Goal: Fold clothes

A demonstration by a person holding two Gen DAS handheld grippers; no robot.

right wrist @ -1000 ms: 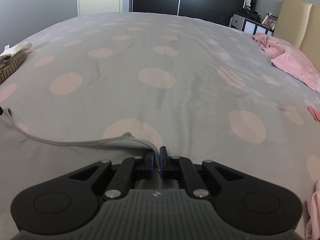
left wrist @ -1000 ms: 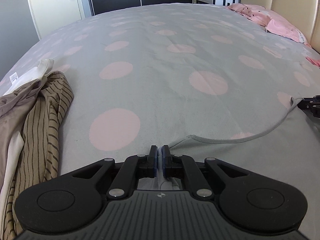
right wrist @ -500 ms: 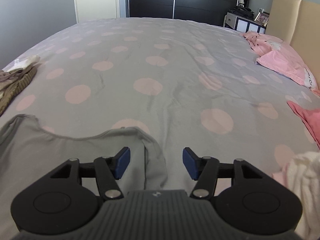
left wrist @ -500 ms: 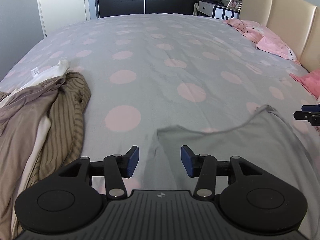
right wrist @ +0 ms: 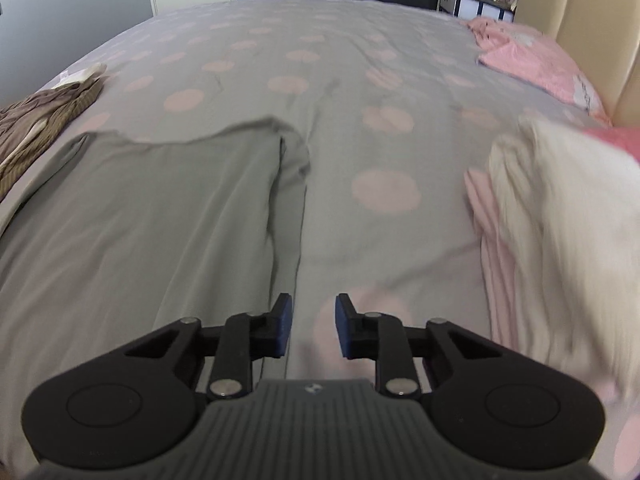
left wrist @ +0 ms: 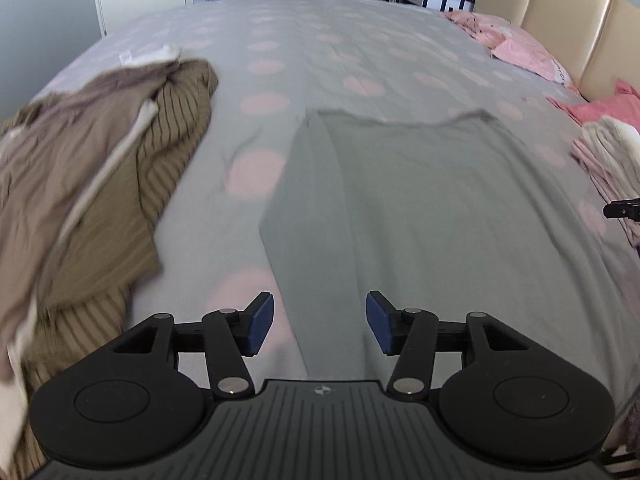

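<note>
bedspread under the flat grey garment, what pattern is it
Light grey bedspread with large pale pink polka dots, clearest in the right wrist view.

Left gripper: black linkage arms, silver pivot screws, blue pads on the fingertips, two round black discs flanking a grey ribbed body with a small white emblem. Right gripper: same build, blue pads, silver screws, ribbed grey body.

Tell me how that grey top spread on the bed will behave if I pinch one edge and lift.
The grey top is probably floppy: it lies flat, following the bed, with soft wrinkles. It looks thin, so likely light. Its side flap is already folded over, so expect it to drape and perhaps unfold.
</note>
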